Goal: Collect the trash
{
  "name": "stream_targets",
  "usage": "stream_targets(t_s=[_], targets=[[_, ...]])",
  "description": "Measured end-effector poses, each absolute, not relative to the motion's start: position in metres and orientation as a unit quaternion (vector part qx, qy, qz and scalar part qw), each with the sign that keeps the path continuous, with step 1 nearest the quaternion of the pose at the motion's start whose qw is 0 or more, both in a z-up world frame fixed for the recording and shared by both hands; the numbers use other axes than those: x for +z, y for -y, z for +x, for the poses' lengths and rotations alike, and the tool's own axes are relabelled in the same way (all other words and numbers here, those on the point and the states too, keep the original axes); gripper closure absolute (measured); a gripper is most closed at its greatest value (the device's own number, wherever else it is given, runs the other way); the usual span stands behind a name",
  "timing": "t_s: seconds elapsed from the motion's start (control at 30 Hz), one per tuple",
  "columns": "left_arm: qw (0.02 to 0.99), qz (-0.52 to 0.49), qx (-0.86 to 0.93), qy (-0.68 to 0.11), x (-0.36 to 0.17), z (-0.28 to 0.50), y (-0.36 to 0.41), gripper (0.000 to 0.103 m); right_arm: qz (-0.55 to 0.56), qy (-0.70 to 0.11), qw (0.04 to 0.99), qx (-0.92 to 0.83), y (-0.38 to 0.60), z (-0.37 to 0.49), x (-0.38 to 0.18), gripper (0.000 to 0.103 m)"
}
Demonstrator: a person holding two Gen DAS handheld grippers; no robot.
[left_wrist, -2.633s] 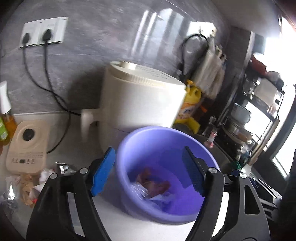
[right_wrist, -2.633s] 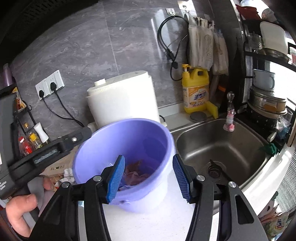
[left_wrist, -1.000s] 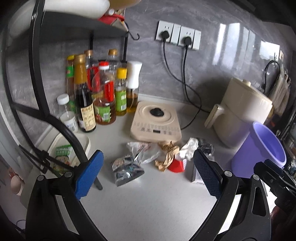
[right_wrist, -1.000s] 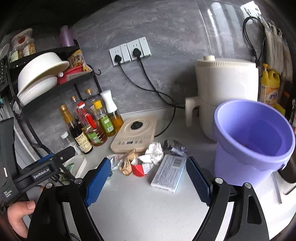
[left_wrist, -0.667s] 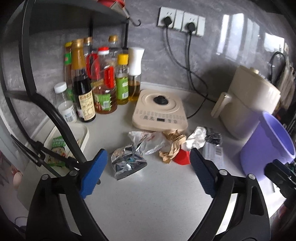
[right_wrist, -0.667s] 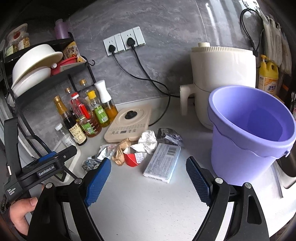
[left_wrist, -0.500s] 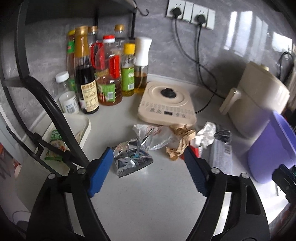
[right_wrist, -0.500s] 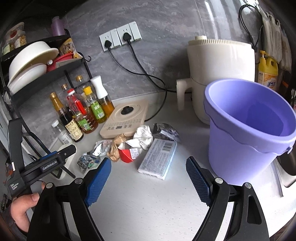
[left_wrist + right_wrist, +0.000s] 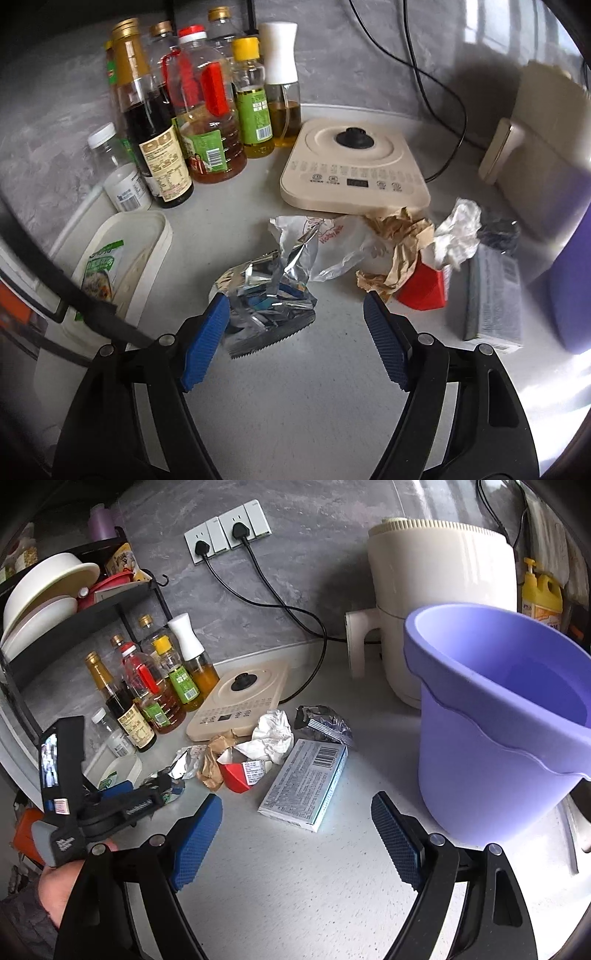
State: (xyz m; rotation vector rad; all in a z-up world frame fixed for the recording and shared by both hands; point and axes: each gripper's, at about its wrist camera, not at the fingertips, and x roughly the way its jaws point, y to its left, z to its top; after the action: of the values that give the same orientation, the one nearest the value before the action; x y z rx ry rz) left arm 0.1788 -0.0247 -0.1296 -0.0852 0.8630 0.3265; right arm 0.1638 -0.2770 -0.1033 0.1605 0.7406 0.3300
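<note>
A pile of trash lies on the grey counter: a silver foil wrapper, a clear plastic bag, brown crumpled paper, a red carton, a white tissue and a flat grey-blue box. My left gripper is open and empty, its left pad beside the foil wrapper. My right gripper is open and empty, just in front of the flat box. The purple bin stands right of the pile.
Several sauce and oil bottles stand at the back left under a black rack. A beige induction cooker sits behind the trash. A cream appliance stands behind the bin. A white tray lies left.
Both grippers swung left from over the bin to the trash pile. My left gripper has come down close to the foil wrapper. My right gripper has closed in on the flat box.
</note>
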Motion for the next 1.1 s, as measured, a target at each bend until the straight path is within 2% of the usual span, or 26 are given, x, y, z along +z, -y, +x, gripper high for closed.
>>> stream_targets(t_s=[0.33,0.37,0.4,0.43,0.5,0.53,0.6,0.67,1.1], targets=[[0.879,-0.018,0.175,-0.443,-0.151,0.194,0.025,0.028,0.072,-0.363,0.915,0.162,0.274,0.175,-0.111,0.021],[0.878,-0.022,0.175,-0.445,-0.153,0.194,0.024,0.032,0.073,-0.364,0.914,0.163,0.274,0.176,-0.113,0.021],[0.877,-0.024,0.175,-0.447,-0.154,0.194,0.024,0.043,0.072,-0.365,0.914,0.163,0.273,0.177,-0.114,0.021],[0.874,-0.025,0.173,-0.453,-0.157,0.195,0.023,0.048,0.072,-0.366,0.913,0.163,0.273,0.178,-0.115,0.021],[0.867,-0.026,0.166,-0.469,-0.164,0.196,0.023,0.074,0.072,-0.367,0.913,0.164,0.272,0.179,-0.116,0.021],[0.864,-0.029,0.163,-0.475,-0.167,0.196,0.022,0.077,0.072,-0.368,0.913,0.164,0.271,0.179,-0.117,0.021],[0.867,-0.042,0.153,-0.472,-0.167,0.192,0.02,0.094,0.071,-0.368,0.912,0.164,0.27,0.178,-0.118,0.021],[0.871,-0.046,0.135,-0.47,-0.166,0.189,0.023,0.1,0.071,-0.369,0.912,0.163,0.271,0.177,-0.119,0.021],[0.906,-0.078,0.075,-0.41,-0.132,0.16,0.035,0.102,0.072,-0.381,0.909,0.154,0.269,0.175,-0.127,0.022]])
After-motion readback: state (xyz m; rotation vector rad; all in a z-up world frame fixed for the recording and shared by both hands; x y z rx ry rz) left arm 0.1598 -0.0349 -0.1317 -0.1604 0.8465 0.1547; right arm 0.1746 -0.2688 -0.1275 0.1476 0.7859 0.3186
